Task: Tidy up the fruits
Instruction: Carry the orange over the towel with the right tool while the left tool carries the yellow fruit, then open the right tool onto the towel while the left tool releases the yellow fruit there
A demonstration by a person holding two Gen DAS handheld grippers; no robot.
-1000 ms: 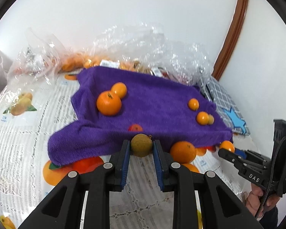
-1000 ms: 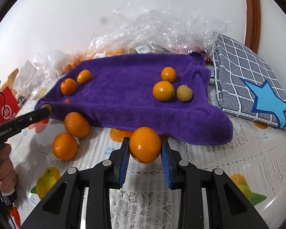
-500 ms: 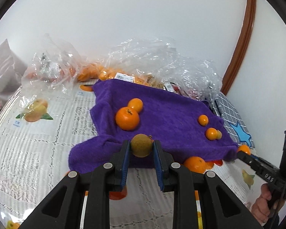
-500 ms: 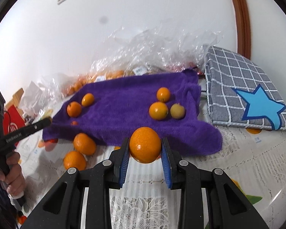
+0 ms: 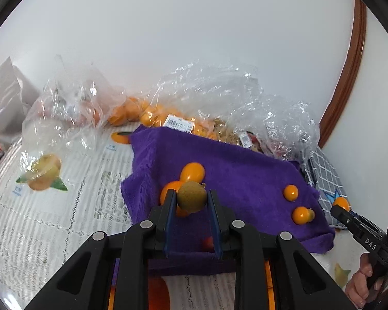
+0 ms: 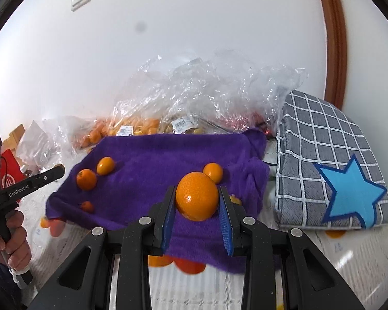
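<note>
My left gripper (image 5: 192,197) is shut on a small brown-green round fruit (image 5: 192,196) and holds it over the near left part of the purple towel (image 5: 240,170). Two oranges (image 5: 192,171) lie on the towel just behind it; small kumquats (image 5: 290,192) lie at its right. My right gripper (image 6: 197,200) is shut on a large orange (image 6: 196,199), held above the towel's (image 6: 163,160) front edge. Two oranges (image 6: 86,179) lie at the towel's left and a kumquat (image 6: 213,172) sits behind the held orange. The right gripper also shows in the left wrist view (image 5: 340,208).
Clear plastic bags of fruit (image 5: 219,108) pile against the wall behind the towel. A grey checked cushion with a blue star (image 6: 333,170) lies to the right. More oranges (image 6: 188,264) lie on the lace tablecloth (image 5: 51,222) under the towel's front edge. The left gripper's handle (image 6: 25,184) is at the left.
Both grippers have risen and moved forward over the towel's front edge, each still holding its fruit. The loose oranges on the cloth have slipped below the view.
</note>
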